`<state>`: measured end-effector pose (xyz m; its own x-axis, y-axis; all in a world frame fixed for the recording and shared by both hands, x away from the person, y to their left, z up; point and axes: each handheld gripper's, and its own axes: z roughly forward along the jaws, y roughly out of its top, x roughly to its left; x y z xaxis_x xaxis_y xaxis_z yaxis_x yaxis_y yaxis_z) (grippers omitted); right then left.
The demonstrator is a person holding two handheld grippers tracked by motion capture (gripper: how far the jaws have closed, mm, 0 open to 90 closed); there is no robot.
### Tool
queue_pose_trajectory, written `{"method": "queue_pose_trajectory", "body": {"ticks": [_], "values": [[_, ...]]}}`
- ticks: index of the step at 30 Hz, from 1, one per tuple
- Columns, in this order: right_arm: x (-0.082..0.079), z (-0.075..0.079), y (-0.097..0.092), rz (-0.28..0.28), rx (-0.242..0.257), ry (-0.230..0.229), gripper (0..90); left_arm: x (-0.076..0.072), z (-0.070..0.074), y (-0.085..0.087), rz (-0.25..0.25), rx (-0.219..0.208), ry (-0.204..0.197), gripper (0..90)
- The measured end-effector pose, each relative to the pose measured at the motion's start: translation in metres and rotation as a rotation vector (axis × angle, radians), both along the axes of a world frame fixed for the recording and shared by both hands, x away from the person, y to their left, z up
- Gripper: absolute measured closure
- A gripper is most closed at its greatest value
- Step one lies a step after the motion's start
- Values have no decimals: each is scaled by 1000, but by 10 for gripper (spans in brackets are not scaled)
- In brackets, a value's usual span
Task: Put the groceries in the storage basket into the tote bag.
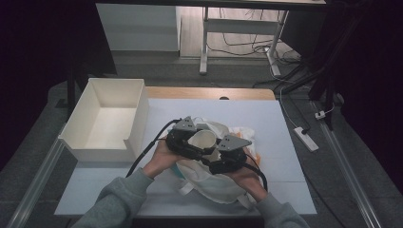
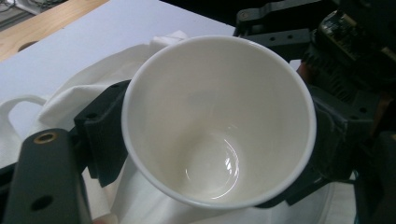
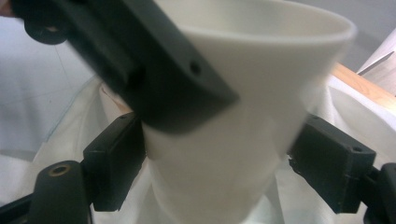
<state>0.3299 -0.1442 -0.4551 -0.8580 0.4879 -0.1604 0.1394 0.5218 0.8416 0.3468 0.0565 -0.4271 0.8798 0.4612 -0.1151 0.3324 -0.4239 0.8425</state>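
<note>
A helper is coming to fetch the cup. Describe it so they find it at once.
On the pale table mat, right of the open white box, lies a crumpled white cloth bag. Just above it sits the cup, between the left gripper and the right gripper. It alone is rigid: a smooth, glossy, cream-white tapered cup, empty inside.

Open white box [image 1: 107, 121] at table's [image 1: 266, 118] left, power strip [image 1: 305, 138] on floor.

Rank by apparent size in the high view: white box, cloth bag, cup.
1. white box, clearly the largest.
2. cloth bag, partly hidden by the hands and grippers, so its full spread is unsure, but it still looks smaller than the box.
3. cup, smallest by far.
</note>
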Motion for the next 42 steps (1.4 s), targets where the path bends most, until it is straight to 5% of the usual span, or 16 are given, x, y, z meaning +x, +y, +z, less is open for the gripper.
{"method": "queue_pose_trajectory", "body": {"ticks": [16,22,28,36,42], "values": [[0,-2,2,-20,-31,-1,224,2,-1,1,-5,8,-9,178],[5,-1,-6,-58,-46,-20,224,1,14,21,21,-61,-29,133],[9,8,-23,-136,-5,-42,224,7,26,50,79,-115,-36,145],[13,11,-31,-164,0,-43,225,18,24,66,163,-76,-29,152],[11,3,-18,-134,-23,-19,225,22,20,65,158,-63,-6,153]]}}
